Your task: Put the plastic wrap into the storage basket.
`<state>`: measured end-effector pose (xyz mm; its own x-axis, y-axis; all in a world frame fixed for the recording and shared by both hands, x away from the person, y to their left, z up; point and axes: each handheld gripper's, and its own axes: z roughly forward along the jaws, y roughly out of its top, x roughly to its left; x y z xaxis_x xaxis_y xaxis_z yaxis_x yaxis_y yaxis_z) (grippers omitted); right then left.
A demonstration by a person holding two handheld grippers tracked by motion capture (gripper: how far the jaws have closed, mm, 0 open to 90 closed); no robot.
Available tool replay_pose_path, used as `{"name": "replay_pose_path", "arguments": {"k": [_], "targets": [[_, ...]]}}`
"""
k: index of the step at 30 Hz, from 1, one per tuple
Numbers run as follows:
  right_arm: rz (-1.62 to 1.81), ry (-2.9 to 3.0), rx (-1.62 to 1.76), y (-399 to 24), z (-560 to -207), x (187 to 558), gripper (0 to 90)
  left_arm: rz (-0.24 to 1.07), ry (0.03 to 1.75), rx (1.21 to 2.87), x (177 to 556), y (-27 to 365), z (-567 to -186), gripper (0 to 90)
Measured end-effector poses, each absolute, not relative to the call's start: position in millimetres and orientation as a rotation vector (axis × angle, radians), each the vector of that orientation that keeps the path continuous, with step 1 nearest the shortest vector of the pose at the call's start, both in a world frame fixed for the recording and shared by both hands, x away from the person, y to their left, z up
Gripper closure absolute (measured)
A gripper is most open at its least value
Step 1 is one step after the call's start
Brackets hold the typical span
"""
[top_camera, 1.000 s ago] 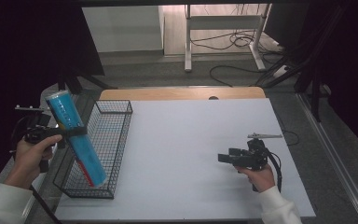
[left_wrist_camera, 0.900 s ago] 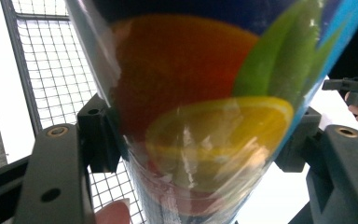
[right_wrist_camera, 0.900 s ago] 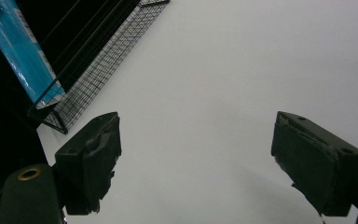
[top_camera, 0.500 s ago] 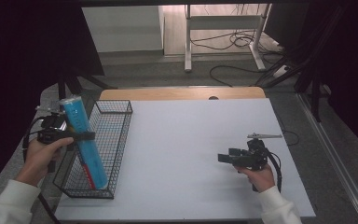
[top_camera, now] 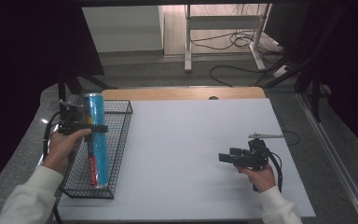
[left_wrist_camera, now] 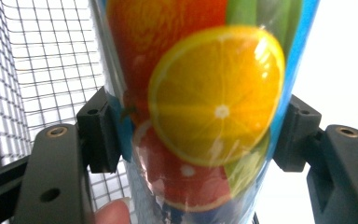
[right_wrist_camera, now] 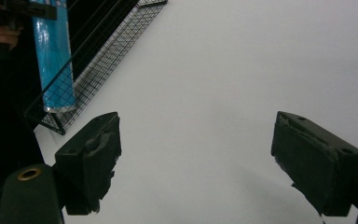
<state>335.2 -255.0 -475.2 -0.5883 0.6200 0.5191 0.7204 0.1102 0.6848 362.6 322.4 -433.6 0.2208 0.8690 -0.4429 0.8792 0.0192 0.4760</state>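
**Left gripper clamping tube in basket, right idling open**

Left gripper (top_camera: 89, 128) is pinching the tube (top_camera: 96, 140) about a third of the way down from its cap; in the left gripper view both jaws are pressing the tube's (left_wrist_camera: 200, 107) sides, with the orange-slice print facing the camera. Left hand (top_camera: 64, 145) is sitting just outside the basket's left wall.

Change vs 0.5 s ago: the tube is standing closer to upright and has moved toward the basket's near end; its foot is now resting on the basket floor near the front. Right gripper is sitting in the same spot as before.

Right gripper (top_camera: 233, 157) is resting on the table (top_camera: 186, 140), held by the right hand (top_camera: 260, 175); jaws spread wide, nothing between them, pointing left toward the basket.

Count: one tube, one basket (top_camera: 119, 140), two grippers.

Room: the basket is running along the table's left edge, its front corner close to the near edge. Tube is leaning toward the left wall, leaving the basket's right half free. White surface between basket and right gripper is wide open; right gripper is well apart from the basket.
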Motion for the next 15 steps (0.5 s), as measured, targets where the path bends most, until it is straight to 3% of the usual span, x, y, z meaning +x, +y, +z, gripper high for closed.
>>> {"name": "replay_pose_path", "arguments": {"k": [15], "targets": [[-1.488, -2.269, -1.381, -256, -476, 336, 15.8, -0.043, 1.740, 1.783, 395, 309, -470, 31.5]]}}
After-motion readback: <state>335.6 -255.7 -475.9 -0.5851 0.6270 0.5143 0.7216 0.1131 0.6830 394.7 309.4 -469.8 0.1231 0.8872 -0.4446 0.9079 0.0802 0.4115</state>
